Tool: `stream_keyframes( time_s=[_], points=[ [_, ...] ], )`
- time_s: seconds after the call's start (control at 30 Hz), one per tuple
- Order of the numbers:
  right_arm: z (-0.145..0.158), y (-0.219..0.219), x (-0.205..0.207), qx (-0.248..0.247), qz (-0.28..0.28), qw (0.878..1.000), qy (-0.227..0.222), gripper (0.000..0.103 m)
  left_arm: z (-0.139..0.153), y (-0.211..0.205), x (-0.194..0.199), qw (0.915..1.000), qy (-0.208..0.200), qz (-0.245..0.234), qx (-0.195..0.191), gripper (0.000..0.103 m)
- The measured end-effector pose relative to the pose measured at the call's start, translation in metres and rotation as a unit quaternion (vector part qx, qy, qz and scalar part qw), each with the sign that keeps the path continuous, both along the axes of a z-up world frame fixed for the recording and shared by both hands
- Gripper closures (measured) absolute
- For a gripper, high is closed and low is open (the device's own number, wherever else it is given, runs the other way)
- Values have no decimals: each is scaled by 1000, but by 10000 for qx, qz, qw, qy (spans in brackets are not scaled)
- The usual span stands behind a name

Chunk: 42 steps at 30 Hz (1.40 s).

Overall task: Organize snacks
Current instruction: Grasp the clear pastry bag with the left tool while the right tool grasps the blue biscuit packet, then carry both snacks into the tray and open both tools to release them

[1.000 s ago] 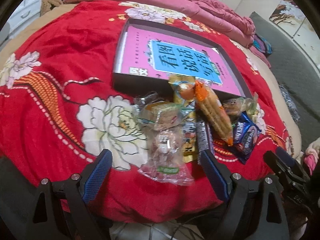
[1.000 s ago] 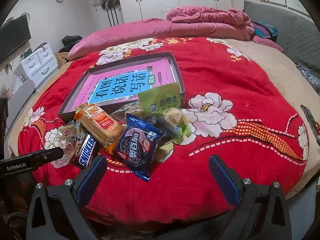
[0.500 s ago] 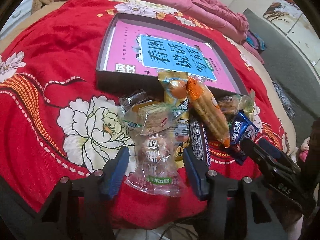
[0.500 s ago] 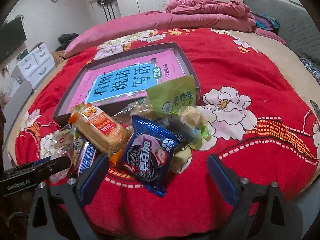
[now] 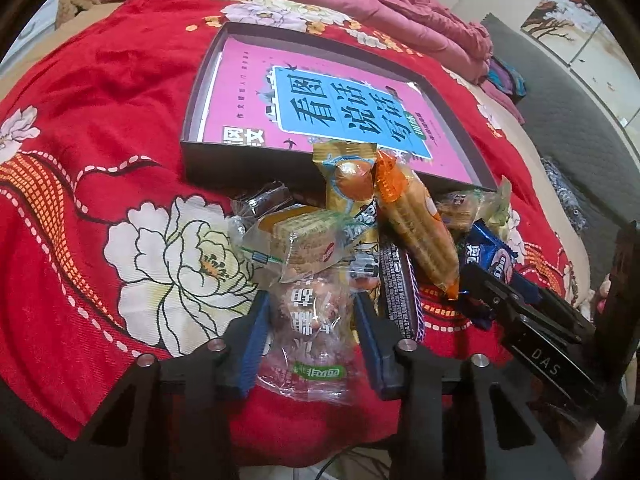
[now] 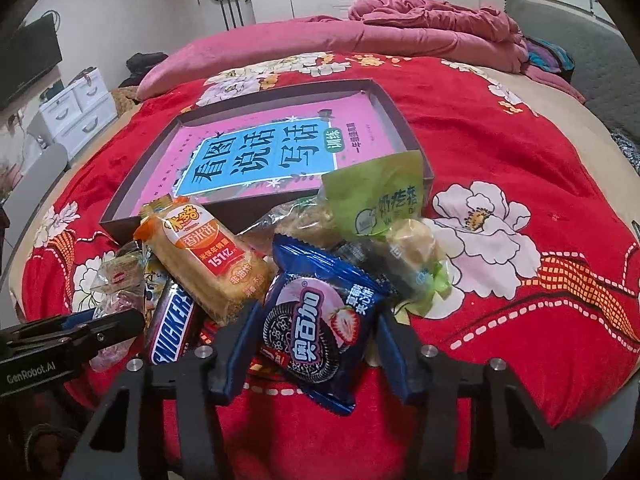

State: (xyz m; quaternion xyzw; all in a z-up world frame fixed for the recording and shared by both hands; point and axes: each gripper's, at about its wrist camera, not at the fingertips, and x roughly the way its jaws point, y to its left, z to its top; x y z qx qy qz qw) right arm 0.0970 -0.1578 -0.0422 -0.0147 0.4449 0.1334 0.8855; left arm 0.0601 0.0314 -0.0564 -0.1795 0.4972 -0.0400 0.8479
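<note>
A pile of snack packets lies on the red flowered blanket in front of a dark shallow box (image 5: 244,162) (image 6: 412,140) lined with a pink and blue book cover. My left gripper (image 5: 310,306) has its blue fingers on both sides of a clear candy bag (image 5: 308,320) at the pile's near edge. My right gripper (image 6: 318,326) has its fingers on both sides of a blue Oreo packet (image 6: 320,320). An orange rice cracker pack (image 6: 208,256) (image 5: 416,224) and a Snickers bar (image 6: 172,324) lie between the two packets.
A green packet (image 6: 380,196) leans on the box's near corner. Pink bedding (image 6: 360,36) is heaped at the far side of the bed. White drawers (image 6: 76,112) stand at the left. Each gripper shows in the other's view: the right gripper (image 5: 532,320), the left gripper (image 6: 68,336).
Both grippers moved forward into the pile and narrowed. The left now brackets the clear candy bag, the right the Oreo packet.
</note>
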Motion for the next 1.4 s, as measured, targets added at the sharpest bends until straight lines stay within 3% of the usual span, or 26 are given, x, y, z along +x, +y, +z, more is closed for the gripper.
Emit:
stream_keyframes(
  time_s=[0.63, 0.93, 1.4],
  points=[
    [31, -49, -13, 362, -385, 9980, -339, 52, 28, 6, -40, 9990, -188, -103, -403, 65],
    [53, -52, -12, 373, -365, 9956, -783, 52, 56, 14, -46, 9975, -699, 57, -128, 65],
    [79, -45, 14, 539, -252, 9909, -1206, 52, 69, 32, -3, 9942, -1028, 292, 122, 65]
  ],
)
